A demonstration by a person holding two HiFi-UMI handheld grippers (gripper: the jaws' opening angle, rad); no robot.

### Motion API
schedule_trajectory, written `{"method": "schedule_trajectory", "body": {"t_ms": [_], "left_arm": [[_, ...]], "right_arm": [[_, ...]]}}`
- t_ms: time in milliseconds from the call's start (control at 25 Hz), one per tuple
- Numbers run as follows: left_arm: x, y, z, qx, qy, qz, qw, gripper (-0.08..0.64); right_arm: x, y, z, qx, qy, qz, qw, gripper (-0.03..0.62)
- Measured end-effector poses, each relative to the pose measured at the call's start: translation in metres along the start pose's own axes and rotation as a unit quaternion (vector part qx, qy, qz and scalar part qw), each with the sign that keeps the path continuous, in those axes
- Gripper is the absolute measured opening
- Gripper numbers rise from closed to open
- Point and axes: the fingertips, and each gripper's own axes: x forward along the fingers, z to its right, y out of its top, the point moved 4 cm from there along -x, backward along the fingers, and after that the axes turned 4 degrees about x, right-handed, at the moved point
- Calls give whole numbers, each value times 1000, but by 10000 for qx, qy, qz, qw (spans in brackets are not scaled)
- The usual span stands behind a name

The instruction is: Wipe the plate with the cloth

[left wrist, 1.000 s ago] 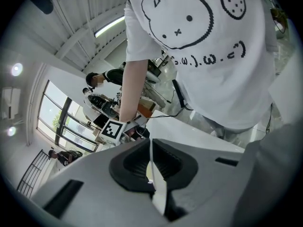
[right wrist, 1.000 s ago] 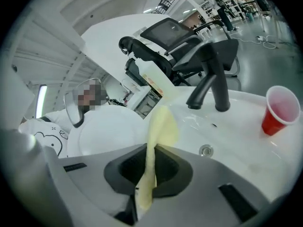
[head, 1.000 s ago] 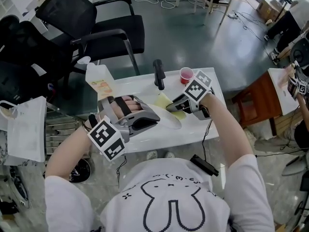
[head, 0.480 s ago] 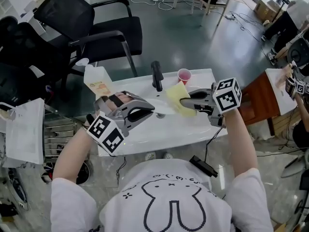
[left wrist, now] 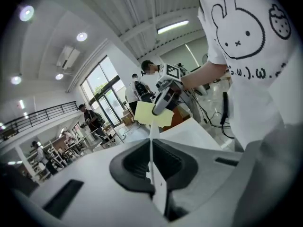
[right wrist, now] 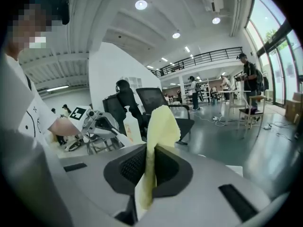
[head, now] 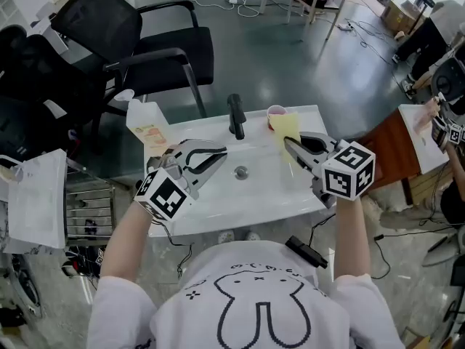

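My left gripper [head: 216, 154] is shut on a thin white plate [left wrist: 152, 141], which shows edge-on between its jaws in the left gripper view. It hovers over the left side of the white sink [head: 276, 187]. The right gripper [head: 292, 146] is shut on a yellow cloth [head: 285, 126], lifted above the sink's right side. The cloth [right wrist: 160, 122] sticks up between the right jaws in the right gripper view. The two grippers face each other, apart; the cloth [left wrist: 154, 114] hangs in front of the plate's edge without touching it. In the head view the plate is hard to make out against the white sink.
A black faucet [head: 236, 115] stands at the back of the sink, with a pink cup [head: 275, 113] to its right. A soap bottle [head: 144, 124] sits at the left corner. The drain [head: 240, 171] is in the basin. Black chairs [head: 131, 42] stand behind.
The right gripper has risen and swung right, lifting the cloth off the plate. The left gripper has rolled and drawn left, turning the plate from lying flat to edge-on.
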Motion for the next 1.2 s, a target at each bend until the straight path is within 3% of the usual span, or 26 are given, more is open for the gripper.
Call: {"method": "schedule_trajectory", "body": {"t_ms": [120,240,360,440,480,560,720,920,1120,1200], "left_arm": [[3,-8,2,-608,43,85,9981,18],[6,-26,10,-1388,78,70,9903,18],[10,-54,19,-2299,152,-69,9731,18],[13,-75,27,-3018,177,-195,9530,18],[16,-88,32,-3414,181,-297,9393,18],[21,-115,45,-4239,212,-612,9034,18],[33,-166,69,-5583,499,-1301,8179,18],[49,-198,79,-6751,723,-1534,7179,18],[69,-224,97,-7378,942,-1911,6405,18],[77,-233,102,-7533,1040,-2053,6161,18]], "right_arm": [[-2,-2,-7,190,-79,341,9992,37],[-3,-9,-12,447,-58,552,9975,37],[-3,-18,-12,589,-117,517,9969,37],[-2,-22,-12,683,-117,520,9962,37],[-1,-23,-13,729,-109,533,9959,37],[1,-26,-14,804,-107,529,9953,37],[8,-38,-16,870,-163,361,9954,37],[13,-48,-20,969,-207,231,9948,37],[13,-61,-19,1152,-323,131,9927,37],[11,-66,-17,1222,-383,78,9917,37]]}}
